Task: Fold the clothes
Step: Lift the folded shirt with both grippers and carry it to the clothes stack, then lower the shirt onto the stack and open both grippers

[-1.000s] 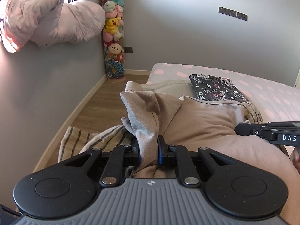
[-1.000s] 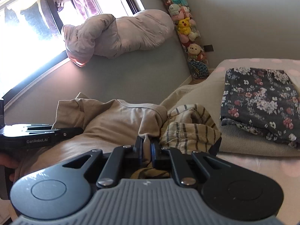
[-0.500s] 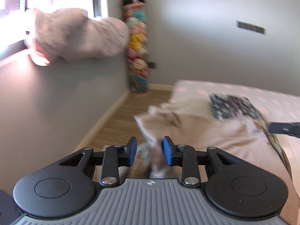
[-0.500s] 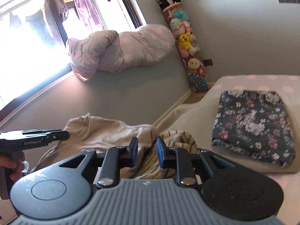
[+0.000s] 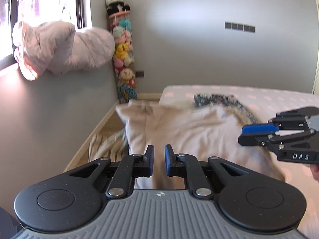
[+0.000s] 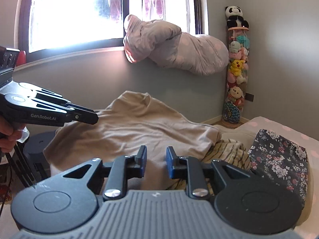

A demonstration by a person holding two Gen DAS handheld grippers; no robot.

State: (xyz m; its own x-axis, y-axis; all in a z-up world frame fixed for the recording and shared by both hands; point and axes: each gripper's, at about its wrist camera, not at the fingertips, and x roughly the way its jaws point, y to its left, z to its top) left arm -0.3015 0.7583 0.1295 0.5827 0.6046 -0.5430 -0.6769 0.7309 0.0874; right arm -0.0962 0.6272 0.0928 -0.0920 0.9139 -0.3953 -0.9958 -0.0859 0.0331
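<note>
The beige garment (image 6: 139,127) now lies released at the bed's (image 5: 279,97) near edge; both hand-held grippers, left (image 5: 158,160) and right (image 6: 156,162), spread empty, apparently finishing a fold.

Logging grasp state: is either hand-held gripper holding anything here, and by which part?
Nothing: left hand-held gripper and right hand-held gripper are open above the beige garment.

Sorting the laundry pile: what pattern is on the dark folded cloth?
The folded cloth has small pink-and-white flowers on black; clearest in the right wrist view.
</note>
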